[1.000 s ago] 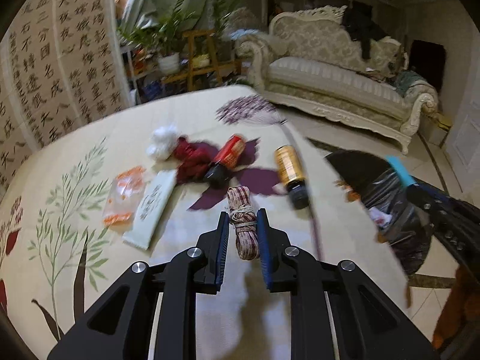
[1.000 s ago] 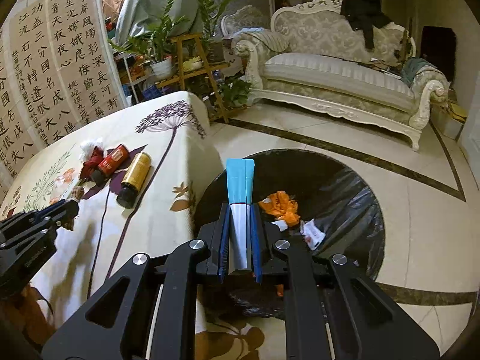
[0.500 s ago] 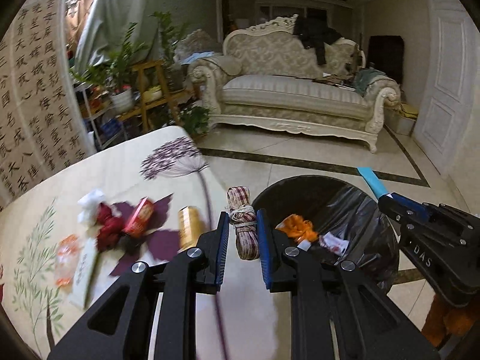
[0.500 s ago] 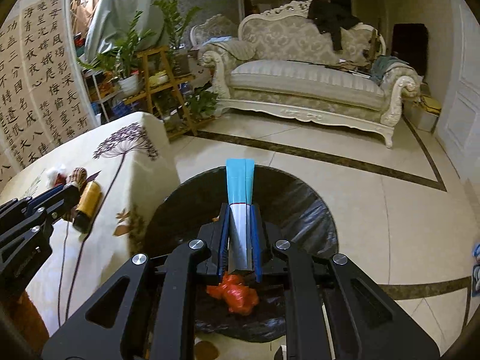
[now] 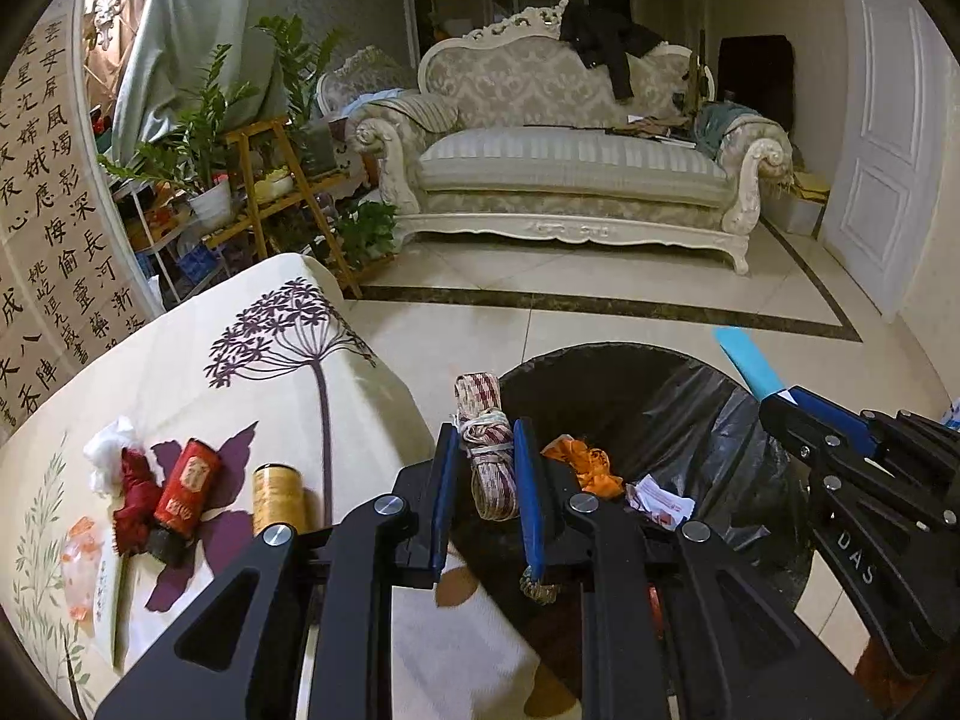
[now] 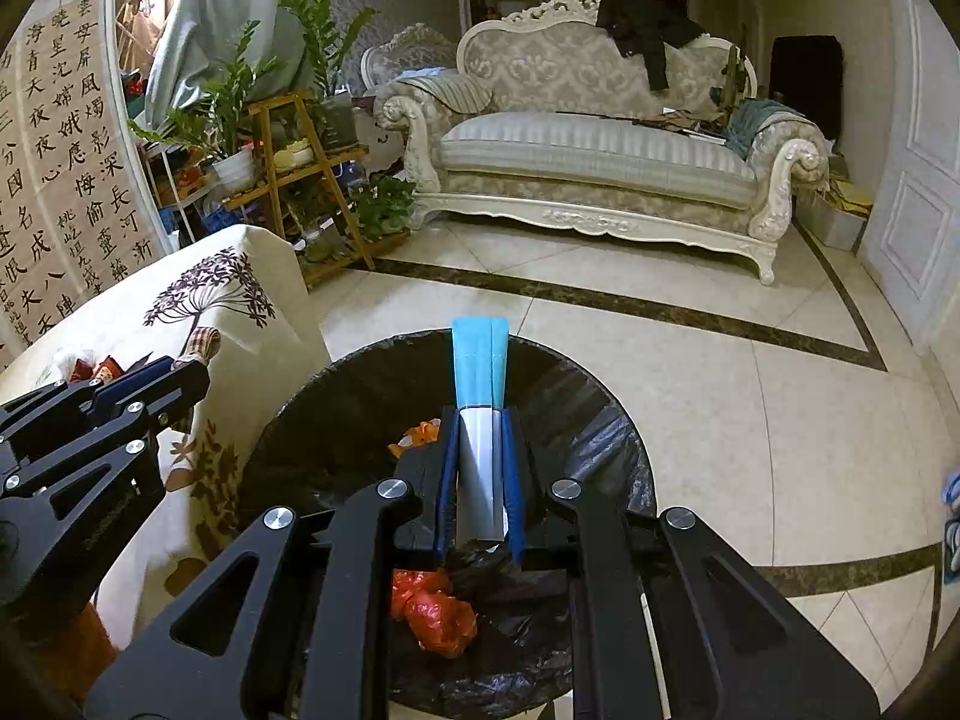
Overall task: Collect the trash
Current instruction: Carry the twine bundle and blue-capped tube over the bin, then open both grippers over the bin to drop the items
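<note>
My left gripper (image 5: 483,450) is shut on a red-and-white checked cloth bundle tied with string (image 5: 489,444), held at the table's edge beside the bin. My right gripper (image 6: 480,444) is shut on a flat blue-and-white packet (image 6: 479,384) over the black-lined trash bin (image 6: 606,420). The bin (image 5: 690,396) holds orange wrappers (image 5: 585,465) and paper scraps. On the table (image 5: 210,372) lie a gold bottle (image 5: 277,495), a red bottle (image 5: 186,483), a dark red cloth (image 5: 132,498), white tissue (image 5: 108,450) and packets (image 5: 84,564).
An ornate sofa (image 5: 570,162) stands across the tiled floor. A plant shelf (image 5: 264,180) and a calligraphy screen (image 5: 54,228) stand left behind the table. A white door (image 5: 888,150) is at the right.
My left gripper has carried the cloth bundle from over the table's middle rightward to the bin's edge. My right gripper has stayed over the bin with the packet.
</note>
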`<state>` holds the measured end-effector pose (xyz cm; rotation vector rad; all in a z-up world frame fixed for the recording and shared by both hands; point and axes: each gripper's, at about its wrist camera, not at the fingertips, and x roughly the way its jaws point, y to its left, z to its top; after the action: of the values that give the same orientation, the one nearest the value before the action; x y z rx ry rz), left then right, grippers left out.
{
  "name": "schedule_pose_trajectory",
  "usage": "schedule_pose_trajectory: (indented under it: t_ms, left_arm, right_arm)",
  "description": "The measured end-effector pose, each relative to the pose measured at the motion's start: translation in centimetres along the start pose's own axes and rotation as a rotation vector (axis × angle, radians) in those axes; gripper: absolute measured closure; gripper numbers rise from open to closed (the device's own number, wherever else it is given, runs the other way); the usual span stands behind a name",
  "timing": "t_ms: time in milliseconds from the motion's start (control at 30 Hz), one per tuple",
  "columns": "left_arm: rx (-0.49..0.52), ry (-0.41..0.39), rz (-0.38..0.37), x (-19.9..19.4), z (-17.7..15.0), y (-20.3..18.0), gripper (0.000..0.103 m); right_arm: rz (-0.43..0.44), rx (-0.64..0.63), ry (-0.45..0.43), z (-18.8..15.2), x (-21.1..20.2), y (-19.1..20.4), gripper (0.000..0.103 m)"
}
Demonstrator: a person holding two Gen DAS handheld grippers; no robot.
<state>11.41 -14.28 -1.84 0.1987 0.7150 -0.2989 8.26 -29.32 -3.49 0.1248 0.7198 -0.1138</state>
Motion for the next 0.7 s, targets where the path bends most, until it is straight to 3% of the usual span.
schedule_pose_trajectory:
  t_ms: [200,300,367,433,700]
  left_arm:
    - [0.008,0.027,-0.006,1.2,0.5,-0.6,0.083]
    - [0.012,0.036,0.0,1.4,0.5,-0.7,0.081]
    - [0.011,0.045,-0.001,1.6,0.5,-0.7,0.073]
    - [0.001,0.042,0.003,1.5,0.5,-0.5,0.055]
    - [-0.02,0.034,0.003,1.3,0.6,-0.2,0.048]
  right_arm:
    - [-0.001,0.011,0.01,0.0,0.7,-0.5,0.089]
    - [0.002,0.015,0.016,0.1,1.0,-0.7,0.083]
    - [0.003,0.024,0.007,0.1,0.9,-0.7,0.079]
    - [-0.002,0.03,0.005,0.1,0.8,-0.8,0.077]
    - [-0.011,0.049,0.001,0.1,0.4,-1.4,0.074]
